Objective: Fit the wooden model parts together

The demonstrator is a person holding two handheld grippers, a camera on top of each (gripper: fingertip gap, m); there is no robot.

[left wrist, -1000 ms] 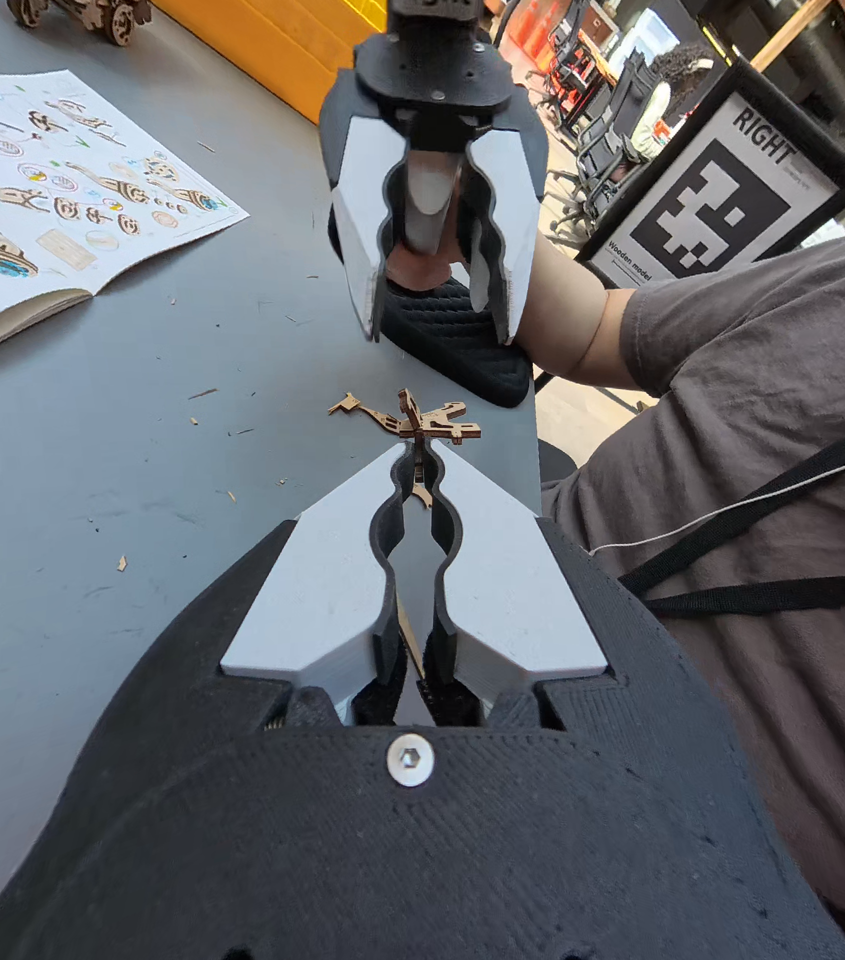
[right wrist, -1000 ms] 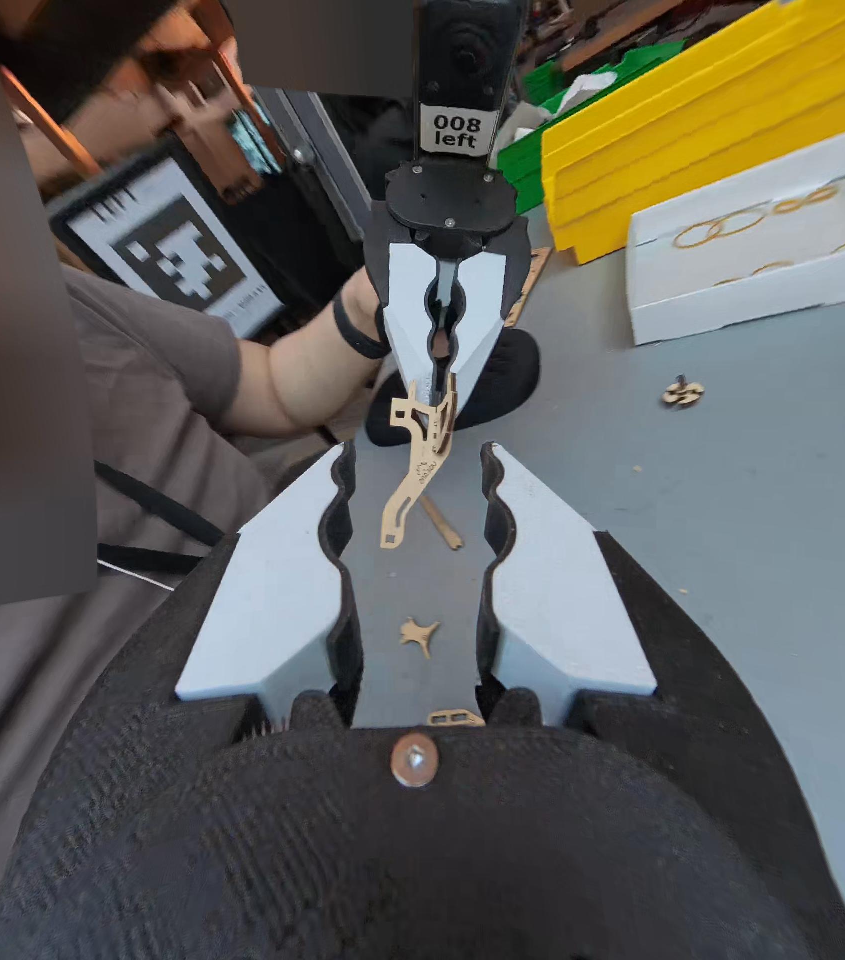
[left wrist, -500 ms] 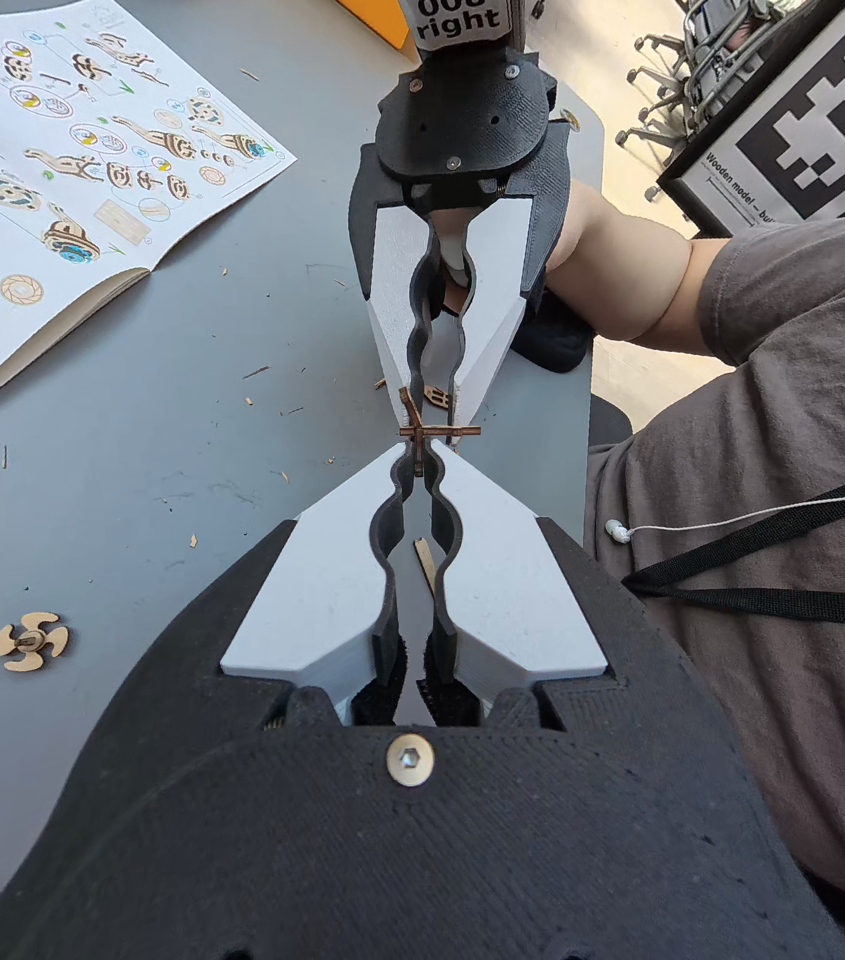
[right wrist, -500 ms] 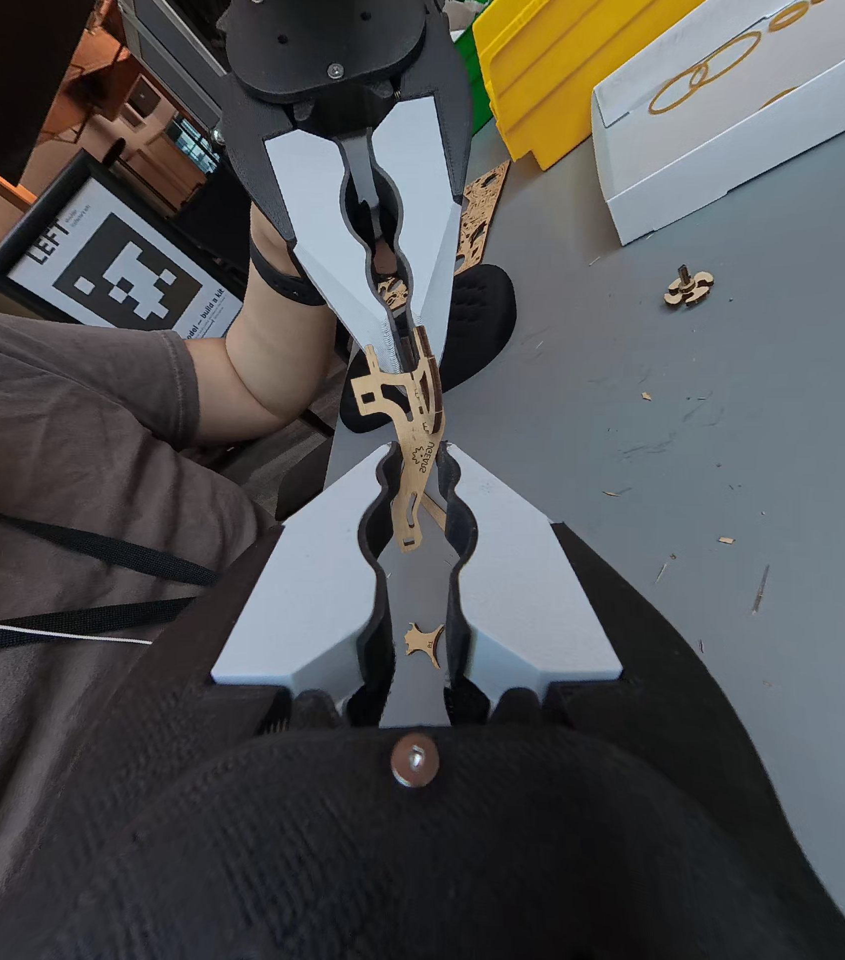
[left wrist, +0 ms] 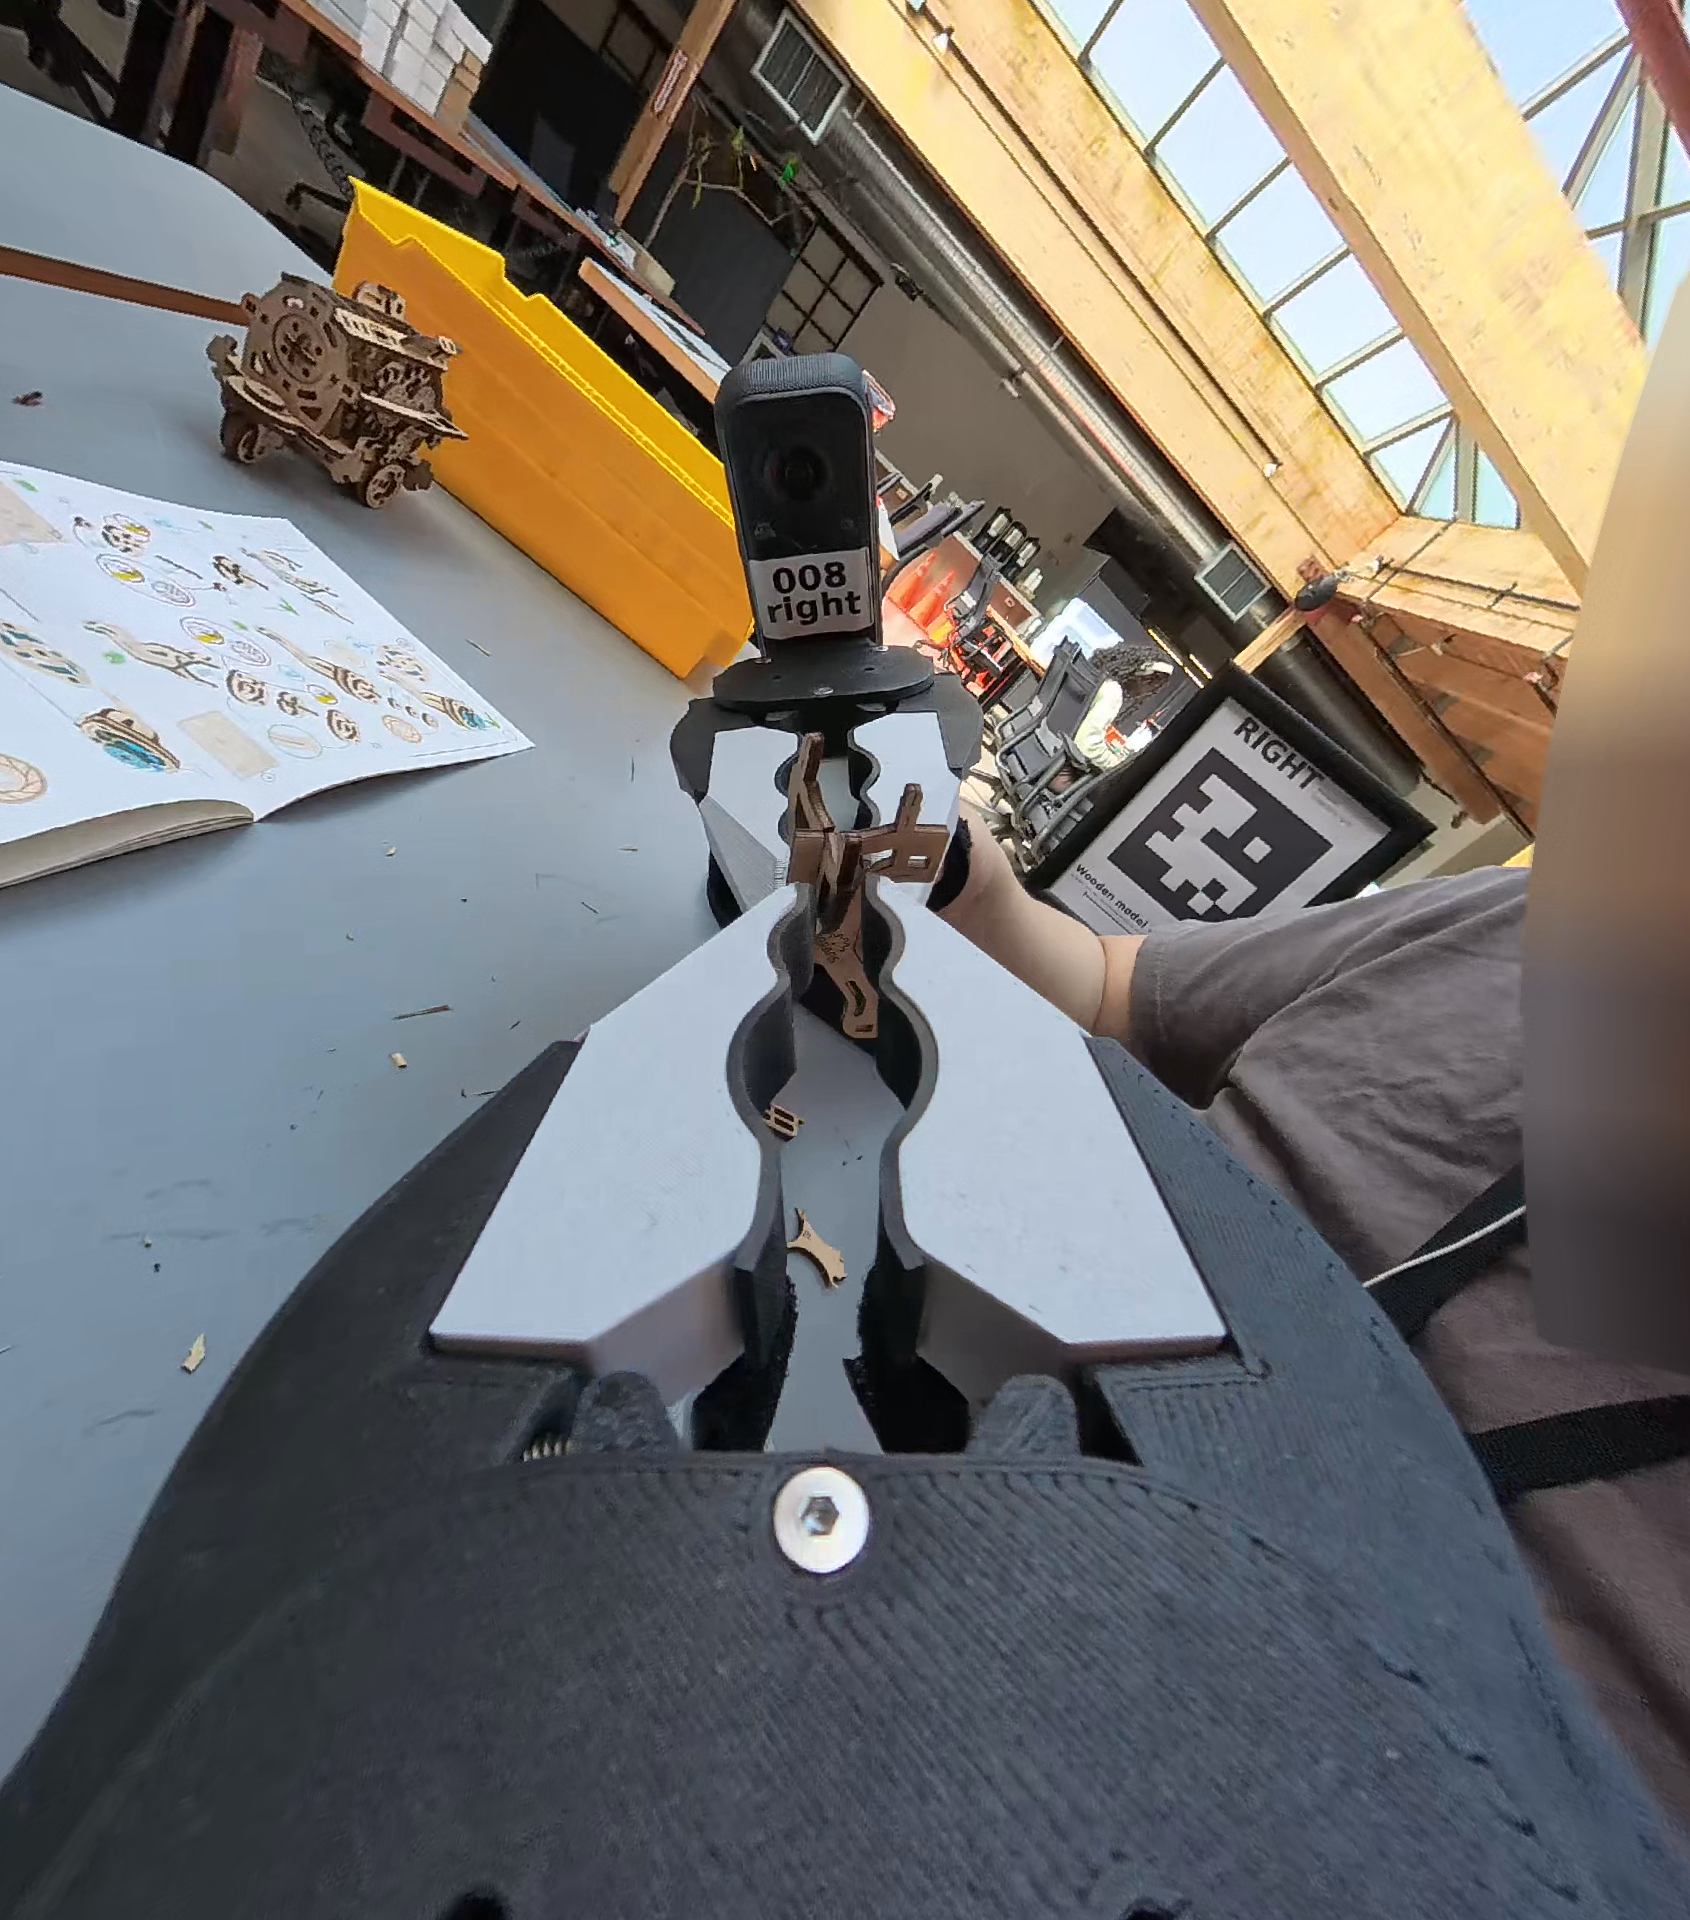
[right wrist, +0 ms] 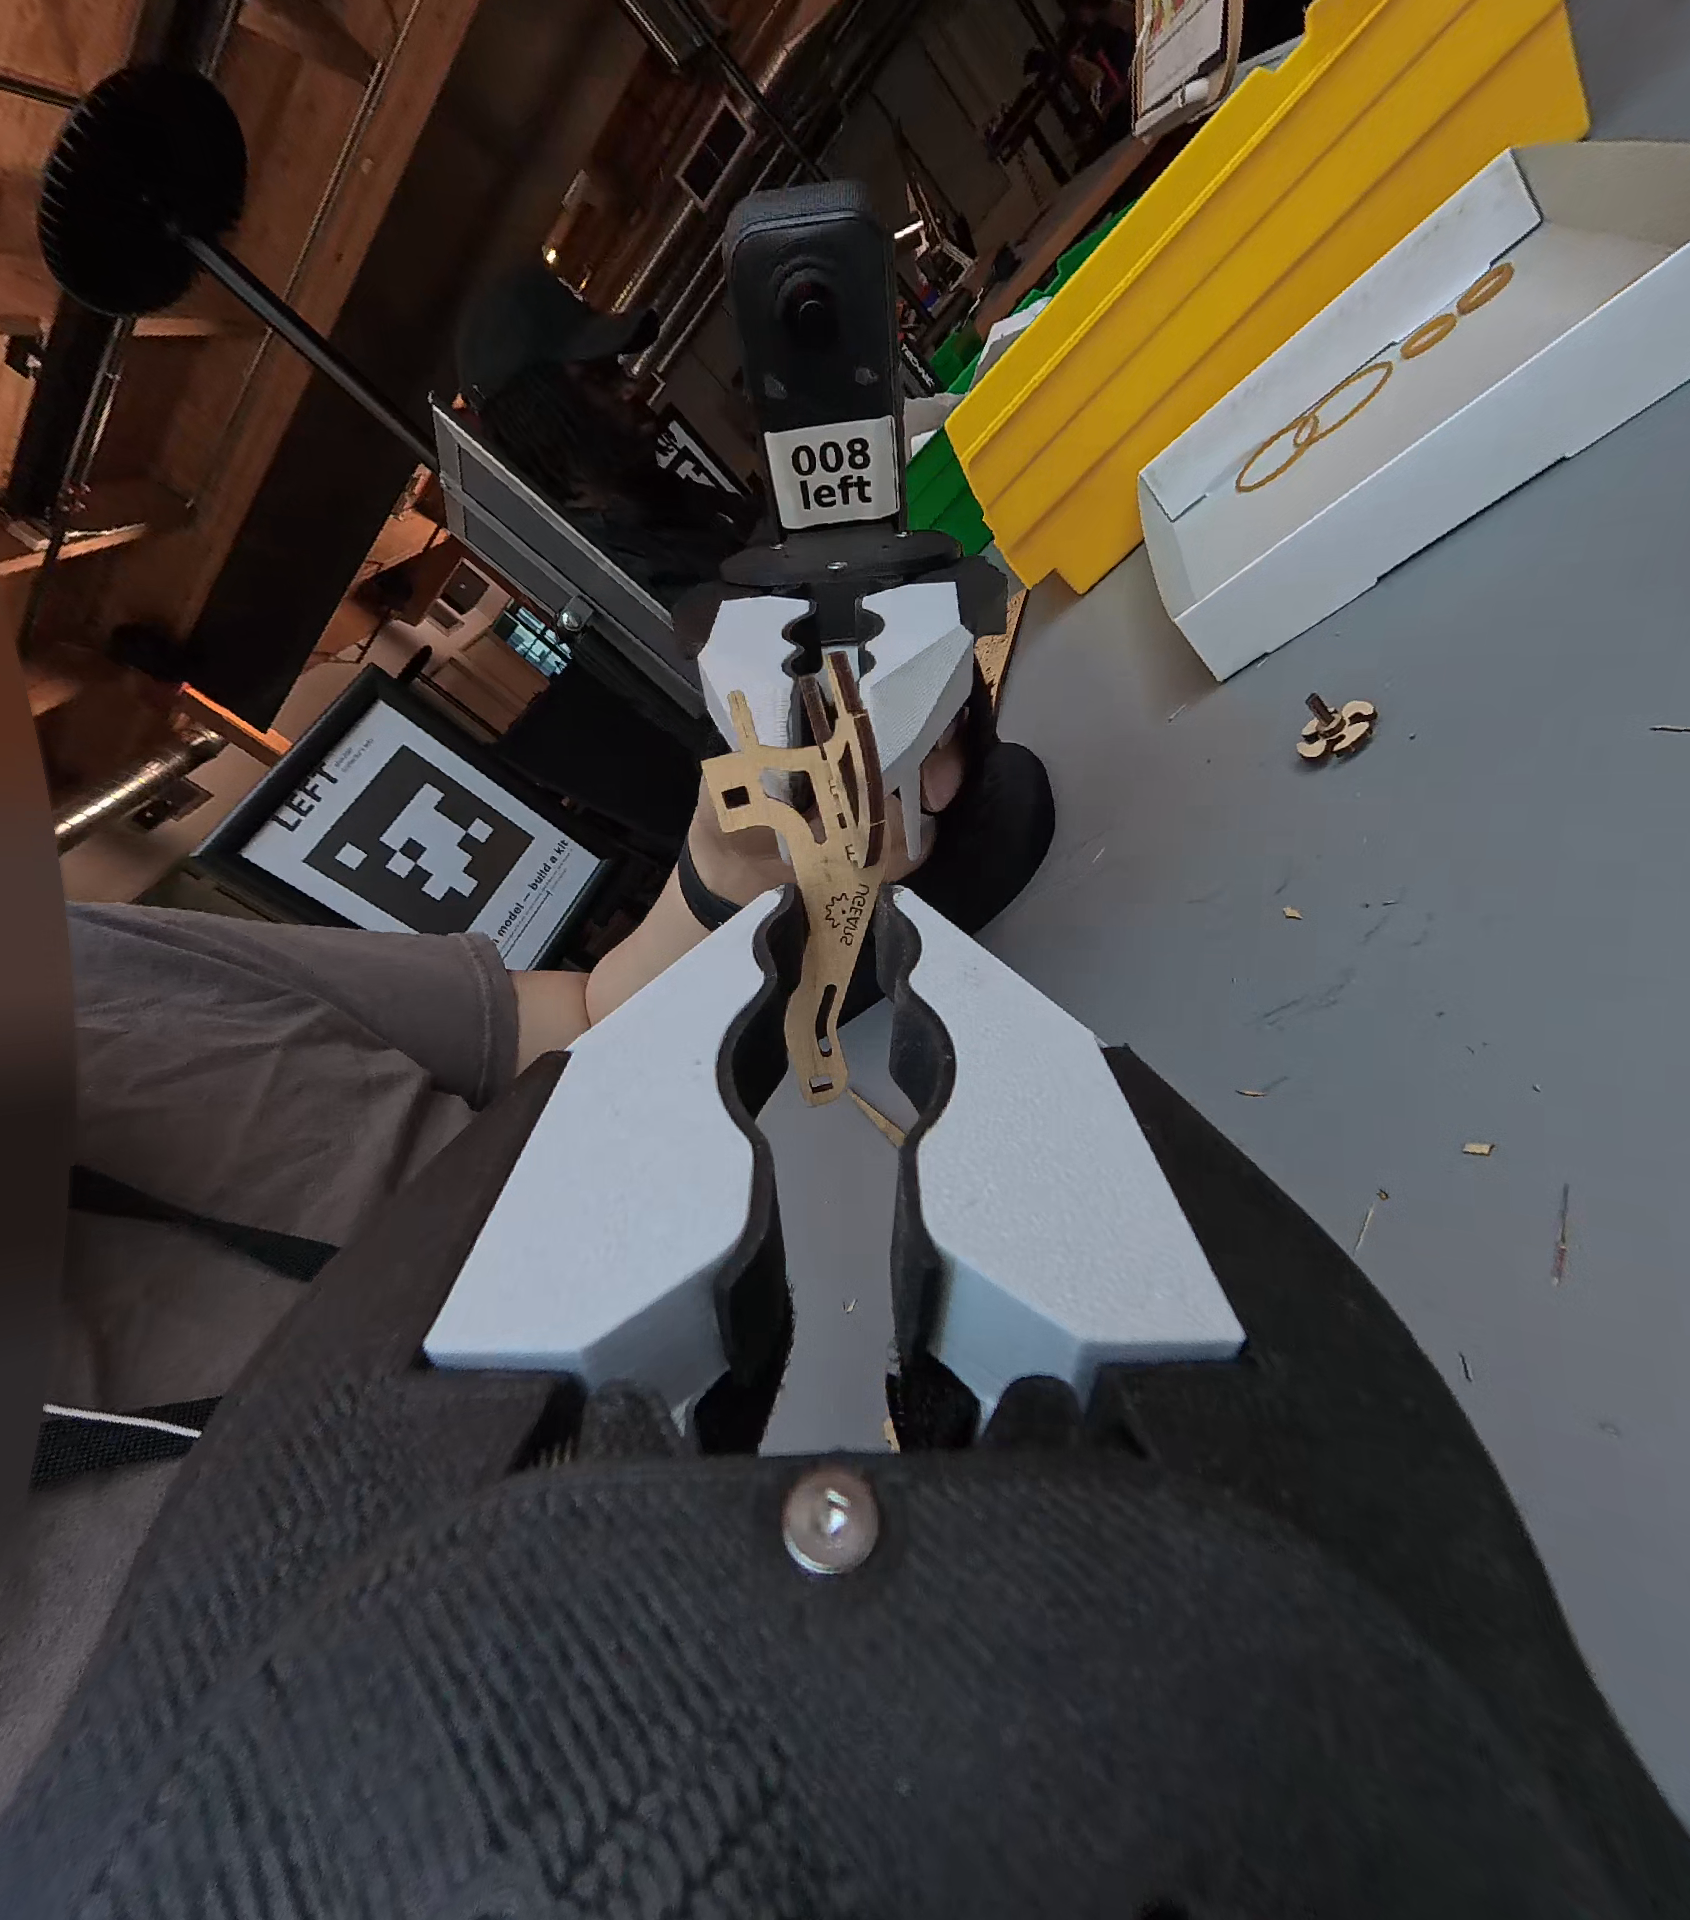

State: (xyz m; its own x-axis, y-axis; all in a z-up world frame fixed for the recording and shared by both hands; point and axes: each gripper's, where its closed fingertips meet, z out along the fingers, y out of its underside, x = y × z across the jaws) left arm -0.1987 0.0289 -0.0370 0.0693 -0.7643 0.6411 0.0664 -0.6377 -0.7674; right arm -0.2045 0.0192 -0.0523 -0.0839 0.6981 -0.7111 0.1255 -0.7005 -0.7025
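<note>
A small wooden assembly [left wrist: 851, 844] of flat laser-cut parts crossed together is held in the air between my two grippers, which face each other tip to tip. My left gripper [left wrist: 836, 912] is shut on it. My right gripper [right wrist: 828, 906] is shut on its long pale flat part [right wrist: 825, 940], which hangs down between the tips. The right gripper also shows in the left wrist view [left wrist: 825, 774], and the left gripper in the right wrist view [right wrist: 841, 675]. Dark curved ribs stick up near the left gripper's tips.
On the grey table [left wrist: 197, 1091] lie an open instruction booklet [left wrist: 145, 675], a finished wooden model vehicle [left wrist: 332, 395], yellow bins [left wrist: 560, 468], a white box [right wrist: 1443, 416], a small propeller-like part [right wrist: 1334, 727] and loose bits [left wrist: 817, 1252]. A person's torso is close by. My two grippers' fingertips are within a few centimetres of each other. Left tips and right tips are each some 35 centimeters from the finished wooden model vehicle [left wrist: 332, 395].
My right gripper went from open to shut on the assembly's long part. Both grippers have risen off the table and tilted upward, so the ceiling now shows.
</note>
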